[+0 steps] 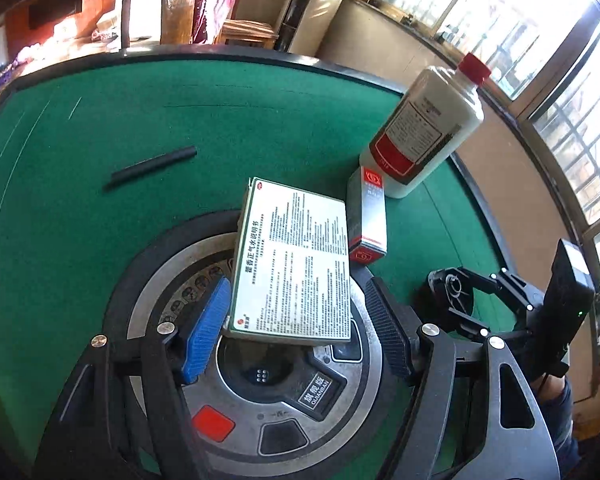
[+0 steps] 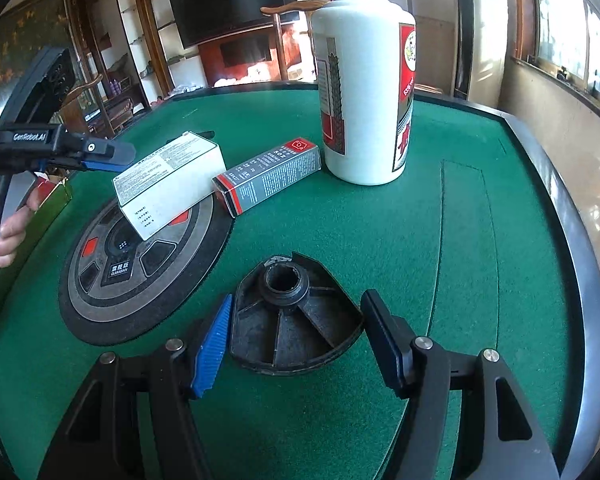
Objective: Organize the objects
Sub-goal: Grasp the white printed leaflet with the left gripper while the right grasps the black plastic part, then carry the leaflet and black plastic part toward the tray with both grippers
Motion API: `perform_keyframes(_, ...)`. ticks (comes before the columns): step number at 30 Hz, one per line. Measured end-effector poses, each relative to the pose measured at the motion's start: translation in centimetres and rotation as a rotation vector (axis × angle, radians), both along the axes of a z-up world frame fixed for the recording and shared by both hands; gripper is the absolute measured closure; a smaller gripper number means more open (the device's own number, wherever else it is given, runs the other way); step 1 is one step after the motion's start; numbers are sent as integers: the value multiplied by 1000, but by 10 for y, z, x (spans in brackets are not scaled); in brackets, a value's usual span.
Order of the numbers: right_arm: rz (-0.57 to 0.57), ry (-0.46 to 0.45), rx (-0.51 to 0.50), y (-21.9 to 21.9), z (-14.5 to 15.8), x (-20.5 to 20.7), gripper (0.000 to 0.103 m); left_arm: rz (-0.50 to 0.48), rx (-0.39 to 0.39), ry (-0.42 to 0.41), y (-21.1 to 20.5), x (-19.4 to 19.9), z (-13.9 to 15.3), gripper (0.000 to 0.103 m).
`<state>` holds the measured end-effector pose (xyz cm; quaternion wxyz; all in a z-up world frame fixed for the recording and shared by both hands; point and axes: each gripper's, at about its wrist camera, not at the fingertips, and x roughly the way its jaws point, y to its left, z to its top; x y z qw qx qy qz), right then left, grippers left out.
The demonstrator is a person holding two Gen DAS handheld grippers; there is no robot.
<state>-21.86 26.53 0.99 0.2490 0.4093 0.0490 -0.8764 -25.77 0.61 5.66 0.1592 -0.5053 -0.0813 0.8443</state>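
Observation:
A white medicine box [image 1: 292,264] [image 2: 168,188] lies over the table's round centre panel [image 1: 284,396] [image 2: 112,292]. My left gripper [image 1: 299,292] [image 2: 120,156] is open around its near end, with a gap at the black pad [image 1: 388,328]. A black fan-shaped plastic part [image 2: 292,320] [image 1: 450,290] rests flat on the felt between the fingers of my right gripper [image 2: 299,298] [image 1: 460,296]. That gripper's pads stand close on both sides without pressing, so it is open. A grey and red glue box [image 1: 367,216] [image 2: 268,176] lies beside a white bottle with a red cap [image 1: 428,128] [image 2: 364,92].
A black stick [image 1: 152,166] lies alone on the green felt table [image 1: 80,240] [image 2: 380,240], far left. The raised black rim [image 2: 580,264] bounds the table. A person's hand [image 2: 4,236] holds the left gripper's handle. Windows line the right wall.

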Motion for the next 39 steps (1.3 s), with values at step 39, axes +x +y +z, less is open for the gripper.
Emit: perform_keyframes(39, 75, 81, -56, -45, 29, 53, 38, 312, -249, 320, -9, 186, 23, 33)
